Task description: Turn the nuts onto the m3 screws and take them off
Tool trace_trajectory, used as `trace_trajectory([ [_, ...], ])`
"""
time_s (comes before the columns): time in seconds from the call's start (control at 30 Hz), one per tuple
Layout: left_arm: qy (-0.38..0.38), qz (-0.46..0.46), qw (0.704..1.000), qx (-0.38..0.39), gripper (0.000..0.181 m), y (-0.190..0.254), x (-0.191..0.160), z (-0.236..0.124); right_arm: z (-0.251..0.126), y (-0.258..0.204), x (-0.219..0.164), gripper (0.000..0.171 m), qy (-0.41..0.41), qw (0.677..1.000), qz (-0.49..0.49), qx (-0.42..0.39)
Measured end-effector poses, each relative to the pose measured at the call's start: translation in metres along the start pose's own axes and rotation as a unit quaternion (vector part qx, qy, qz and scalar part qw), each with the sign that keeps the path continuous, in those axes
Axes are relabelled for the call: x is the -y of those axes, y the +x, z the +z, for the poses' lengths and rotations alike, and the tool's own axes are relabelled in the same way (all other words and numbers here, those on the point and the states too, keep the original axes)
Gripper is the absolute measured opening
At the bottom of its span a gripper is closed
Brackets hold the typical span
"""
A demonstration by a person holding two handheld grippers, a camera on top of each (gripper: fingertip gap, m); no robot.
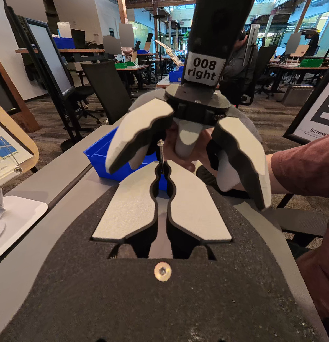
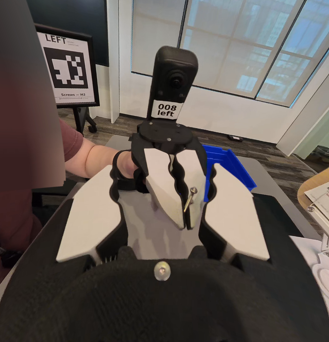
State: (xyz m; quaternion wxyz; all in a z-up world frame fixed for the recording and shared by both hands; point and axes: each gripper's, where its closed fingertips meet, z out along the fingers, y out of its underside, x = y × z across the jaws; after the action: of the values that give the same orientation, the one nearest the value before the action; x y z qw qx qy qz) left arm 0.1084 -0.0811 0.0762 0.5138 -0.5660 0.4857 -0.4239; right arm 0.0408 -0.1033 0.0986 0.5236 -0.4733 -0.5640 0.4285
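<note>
Left gripper (image 1: 162, 166) clenched on the lower shank of a screw (image 1: 161, 153), held clear above the table (image 1: 54, 187) and in front of a blue bin (image 1: 99, 157); screw upright in the left wrist view, tilted in the right wrist view, head end free above the fingertips. Right gripper (image 2: 163, 187) released, jaws spread wide, one finger on either side of the left gripper, touching neither it nor the screw. Near the top of the screw, a small wider piece (image 2: 194, 190): head alone, or head with nut against it, cannot tell. Handling judgement: screw very light, rigid, smooth metal, thin enough to pivot or slip between flat pads; nut, if present, tiny, hard and easily dropped. Best hold for the right gripper: across the flats of the nut with the fingertips only, square to the screw axis, light pressure, short turns with regrips. Left grip best kept low on the shank, leaving the upper thread free. Hidden or unclear: the gripped part of the shank, buried between the left pads; thread detail too fine to read; bin contents out of sight behind its wall and the grippers; spare nuts or screws not visible. Person's hand (image 1: 180, 146) behind the right gripper partly covered by it.
</note>
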Motion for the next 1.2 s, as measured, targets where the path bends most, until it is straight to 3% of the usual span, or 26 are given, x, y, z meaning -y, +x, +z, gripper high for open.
trace_trajectory([
  [0.3, 0.025, -0.022, 0.999, 0.042, 0.002, -0.029, 0.011, -0.022, -0.011, 0.004, 0.004, 0.098, -0.003, 1.0, -0.016, -0.013],
  [0.57, -0.001, -0.002, 1.0, 0.01, 0.002, -0.007, 0.002, -0.006, -0.002, 0.002, 0.003, 0.094, 0.02, 1.0, 0.015, 0.005],
  [0.8, 0.016, -0.019, 0.999, 0.033, 0.002, -0.025, 0.01, -0.02, -0.013, 0.002, 0.006, 0.093, 0.019, 0.999, 0.02, 0.018],
  [1.07, 0.017, -0.024, 0.999, 0.019, 0.003, -0.018, 0.01, -0.017, -0.02, 0.004, 0.019, 0.072, 0.078, 0.995, 0.055, 0.033],
  [1.2, 0.021, -0.026, 0.999, 0.02, 0.002, -0.02, 0.013, -0.021, -0.022, 0.004, 0.019, 0.077, 0.066, 0.997, 0.039, 0.026],
])
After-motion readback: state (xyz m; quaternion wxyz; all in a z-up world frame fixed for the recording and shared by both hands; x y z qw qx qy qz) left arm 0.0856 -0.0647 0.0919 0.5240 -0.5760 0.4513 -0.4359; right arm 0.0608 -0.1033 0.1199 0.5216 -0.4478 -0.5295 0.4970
